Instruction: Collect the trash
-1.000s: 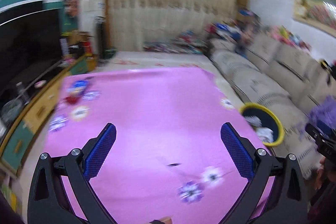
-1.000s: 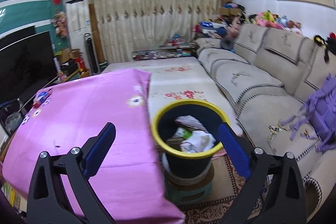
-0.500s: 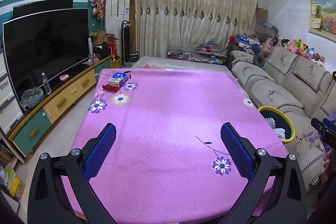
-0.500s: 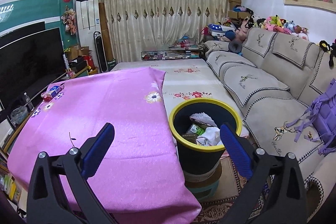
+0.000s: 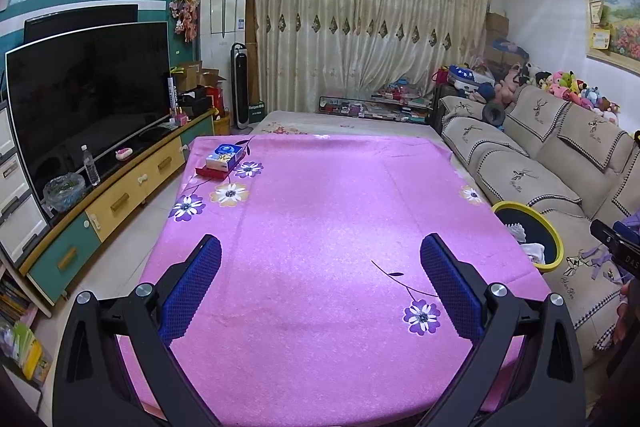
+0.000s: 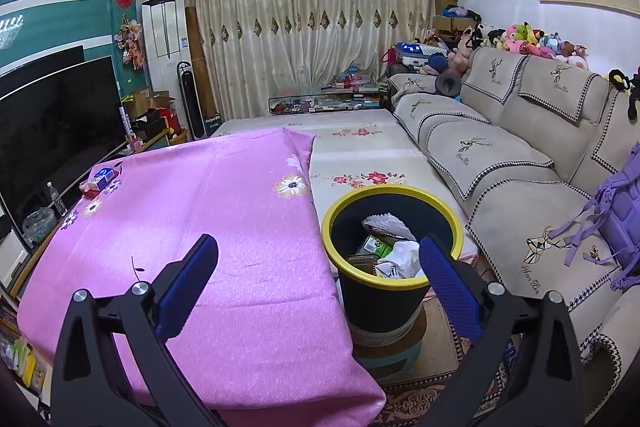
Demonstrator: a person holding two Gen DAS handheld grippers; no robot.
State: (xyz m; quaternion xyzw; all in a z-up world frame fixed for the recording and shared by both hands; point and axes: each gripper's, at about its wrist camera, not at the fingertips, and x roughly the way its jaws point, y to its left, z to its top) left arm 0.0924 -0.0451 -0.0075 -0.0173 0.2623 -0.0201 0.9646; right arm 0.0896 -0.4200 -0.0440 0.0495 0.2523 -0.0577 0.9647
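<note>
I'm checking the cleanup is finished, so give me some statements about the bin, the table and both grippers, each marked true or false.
1. The black trash bin with a yellow rim holds crumpled paper and packaging. True.
2. The left gripper is shut on a wrapper. False: it is open and empty.
3. The bin stands on the pink flowered tablecloth. False: it stands beside the table, on a low stool.
4. A blue and white tissue box sits at the table's far left corner. True.
5. The right gripper is open. True.

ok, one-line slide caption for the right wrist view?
Open right gripper above pink tablecloth, beside yellow-rimmed bin holding trash.
</note>
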